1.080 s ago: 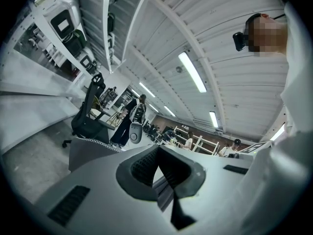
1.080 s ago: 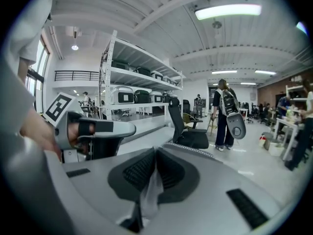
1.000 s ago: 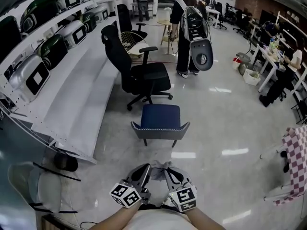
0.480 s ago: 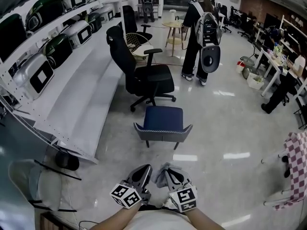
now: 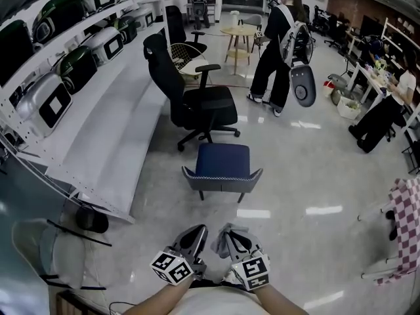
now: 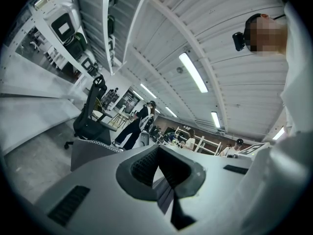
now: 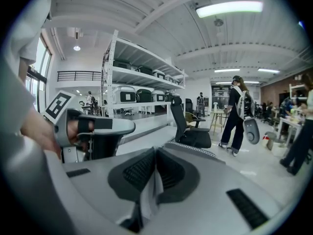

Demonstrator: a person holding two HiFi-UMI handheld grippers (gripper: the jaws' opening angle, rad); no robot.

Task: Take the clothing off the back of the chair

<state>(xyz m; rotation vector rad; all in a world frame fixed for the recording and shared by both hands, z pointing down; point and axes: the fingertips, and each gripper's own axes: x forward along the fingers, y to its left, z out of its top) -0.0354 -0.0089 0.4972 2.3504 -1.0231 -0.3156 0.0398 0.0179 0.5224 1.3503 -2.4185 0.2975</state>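
A low chair with a blue seat (image 5: 222, 159) and a grey wrap-around back (image 5: 222, 181) stands on the floor ahead of me, its back towards me. In the right gripper view the patterned top edge of the chair's back (image 7: 191, 149) shows just past the jaws. Both grippers are held close to my body at the bottom of the head view, well short of the chair. My right gripper (image 5: 226, 236) (image 7: 155, 153) is shut, with a thin fold of pale grey cloth (image 5: 219, 233) (image 7: 148, 199) pinched between its pads. My left gripper (image 5: 196, 233) (image 6: 157, 153) is shut, its pads meeting.
A black office chair (image 5: 190, 97) stands beyond the blue one. Long white shelves (image 5: 111, 130) with cases run along the left. A person with a backpack (image 5: 281, 44) walks at the back. A red-checked cloth (image 5: 407, 218) hangs on a rack at the right.
The person with the backpack has walked to the right across the back of the room. Both grippers have stayed where they were.
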